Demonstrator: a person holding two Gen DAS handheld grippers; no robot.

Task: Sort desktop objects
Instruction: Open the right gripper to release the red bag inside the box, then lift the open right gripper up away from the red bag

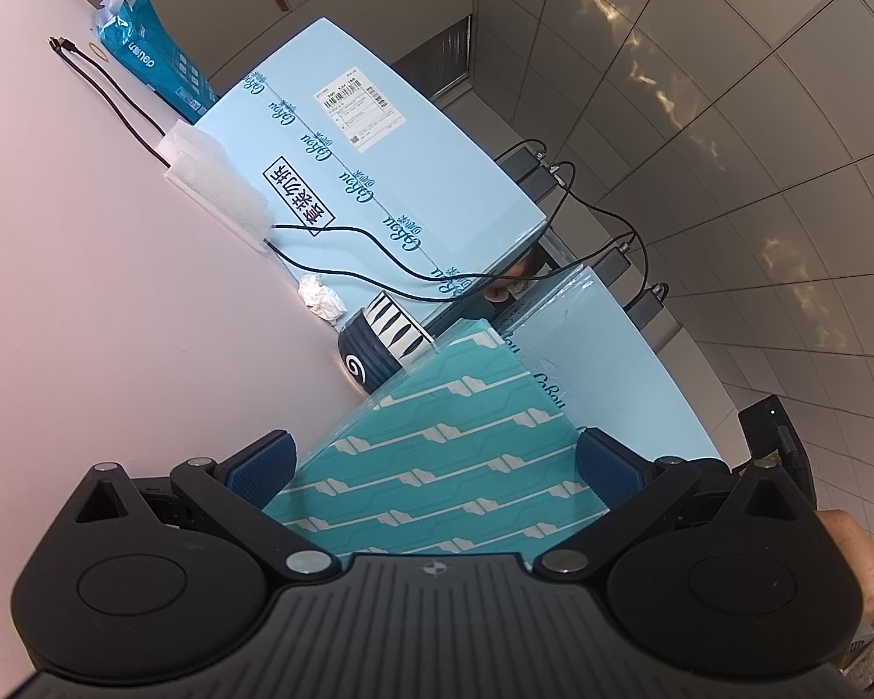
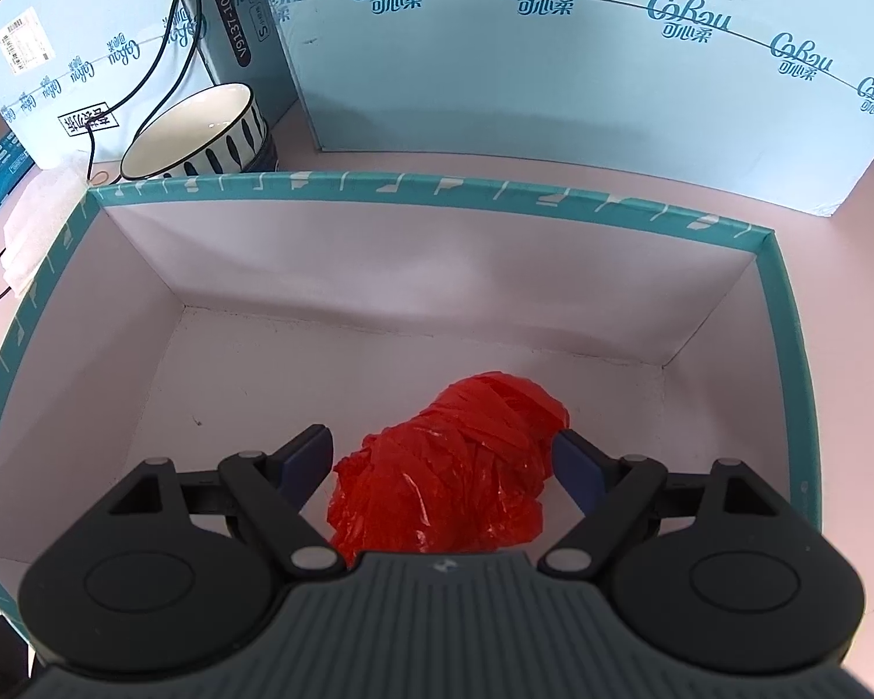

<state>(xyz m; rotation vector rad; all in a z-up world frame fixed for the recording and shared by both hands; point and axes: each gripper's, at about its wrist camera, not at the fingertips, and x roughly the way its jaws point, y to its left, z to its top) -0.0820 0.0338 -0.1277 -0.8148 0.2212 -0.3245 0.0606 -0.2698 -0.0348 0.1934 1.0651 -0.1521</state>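
Two grippers here. Left gripper (image 1: pixel 434 469) spread wide across the teal patterned box (image 1: pixel 437 454), pads beside its walls, can't tell if actually pressing. Striped bowl (image 1: pixel 381 341) at 12 o'clock. Right gripper (image 2: pixel 440 460) wide open, gripping nothing, over red plastic bag (image 2: pixel 454 460) lying loose on box floor.

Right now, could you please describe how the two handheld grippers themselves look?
Both the left gripper and the right gripper look alike: a ribbed grey body with a small emblem, black linkage arms with silver pivot pins, round black side housings, and jaws faced with textured dark blue pads.
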